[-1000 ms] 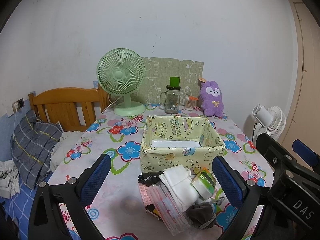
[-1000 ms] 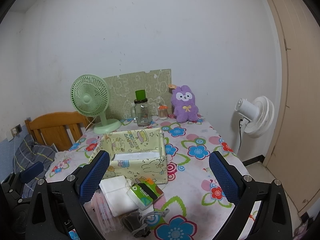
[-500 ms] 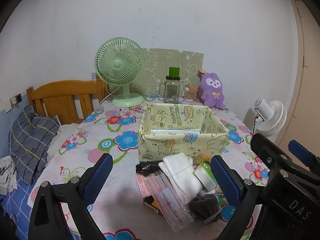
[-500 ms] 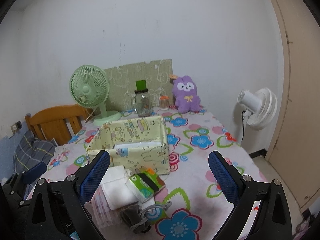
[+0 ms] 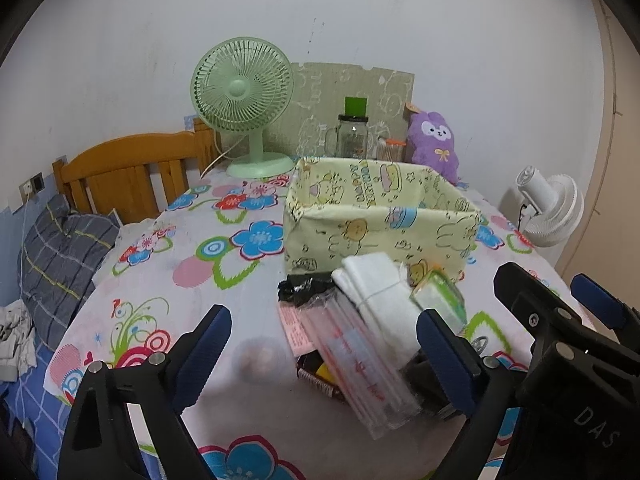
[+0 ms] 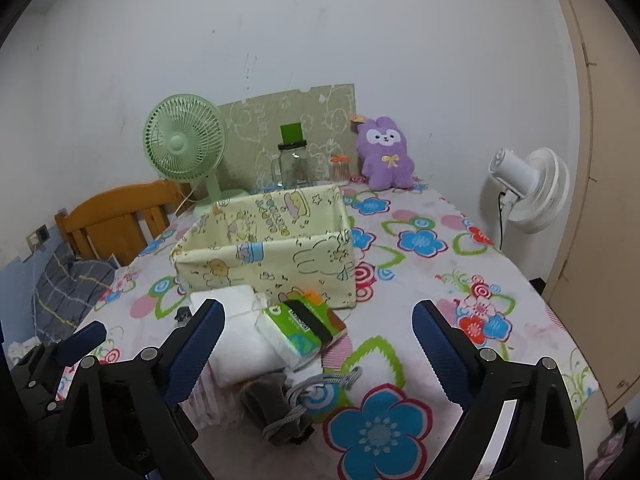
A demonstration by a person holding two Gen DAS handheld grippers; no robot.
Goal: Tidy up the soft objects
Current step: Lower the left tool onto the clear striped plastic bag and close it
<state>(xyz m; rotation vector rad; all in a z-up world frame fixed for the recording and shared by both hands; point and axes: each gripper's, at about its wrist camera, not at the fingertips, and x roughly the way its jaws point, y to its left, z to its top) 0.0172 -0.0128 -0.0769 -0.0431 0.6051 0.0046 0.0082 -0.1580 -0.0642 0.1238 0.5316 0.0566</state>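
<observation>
- The left gripper (image 5: 322, 354) was seen nearest, its blue-padded fingers (image 5: 202, 354) spread wide with nothing between them, above the flowered tablecloth (image 5: 168, 280)
- The right gripper (image 6: 318, 354) was likewise held with its fingers (image 6: 438, 354) wide apart and nothing clamped
- A heap of soft objects was found just ahead of both grippers: in the right wrist view, a grey sock with a cord (image 6: 280, 404) lay closest at 6 o'clock
- Folded white cloths (image 6: 236, 328) were stacked behind it, with a green tissue pack (image 6: 296, 328) leaning against them at their 3 o'clock
- In the left wrist view, a clear packet with pink print (image 5: 360, 364) and a crumpled black bag (image 5: 304, 290) were noted at 9 o'clock of the white cloths
- A pale yellow fabric bin (image 6: 272, 252) stood open directly behind the heap at 12 o'clock, touching it
- Farther back, a glass jar (image 6: 294, 166), a green desk fan (image 6: 184, 148) at 10 o'clock and a purple plush (image 6: 386, 156) at 1 o'clock were lined along the wall
- A white floor fan (image 6: 528, 188) was placed off the table at 3 o'clock
</observation>
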